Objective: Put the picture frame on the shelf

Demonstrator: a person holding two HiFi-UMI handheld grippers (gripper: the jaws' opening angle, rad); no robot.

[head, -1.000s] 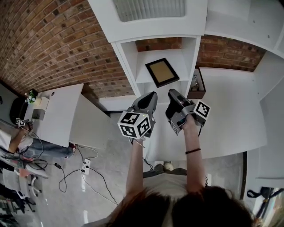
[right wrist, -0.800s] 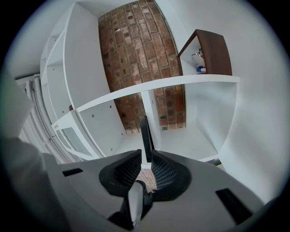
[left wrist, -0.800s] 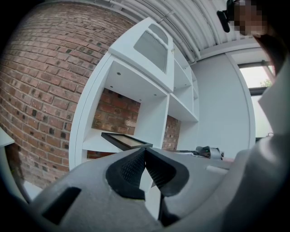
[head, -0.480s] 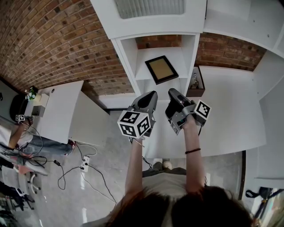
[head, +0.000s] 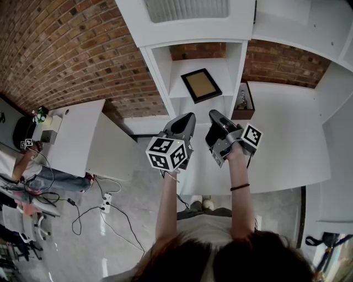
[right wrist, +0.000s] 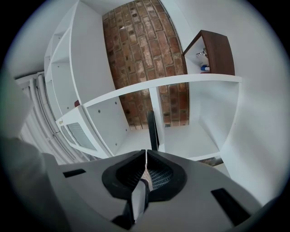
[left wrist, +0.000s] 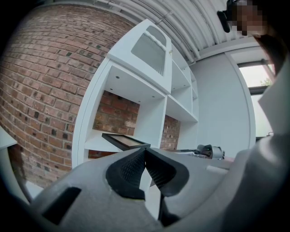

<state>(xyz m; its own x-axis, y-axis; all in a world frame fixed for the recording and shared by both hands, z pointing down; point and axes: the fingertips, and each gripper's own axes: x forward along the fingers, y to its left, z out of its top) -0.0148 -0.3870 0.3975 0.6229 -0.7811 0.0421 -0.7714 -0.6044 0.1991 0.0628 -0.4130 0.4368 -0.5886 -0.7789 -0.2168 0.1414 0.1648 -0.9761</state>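
Picture frame lay flat on white shelf, apart from both grippers. Left gripper jaws pressed together, empty. Right gripper jaws just closed, touching, nothing between. Both in front of shelf.

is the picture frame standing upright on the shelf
No, in the left gripper view the picture frame lies flat on the white shelf.

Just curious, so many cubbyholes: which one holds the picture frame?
The open compartment just under the grille-fronted cabinet, with brick at its back. The picture frame lies flat on its shelf; the brown box beside it holds only small items.
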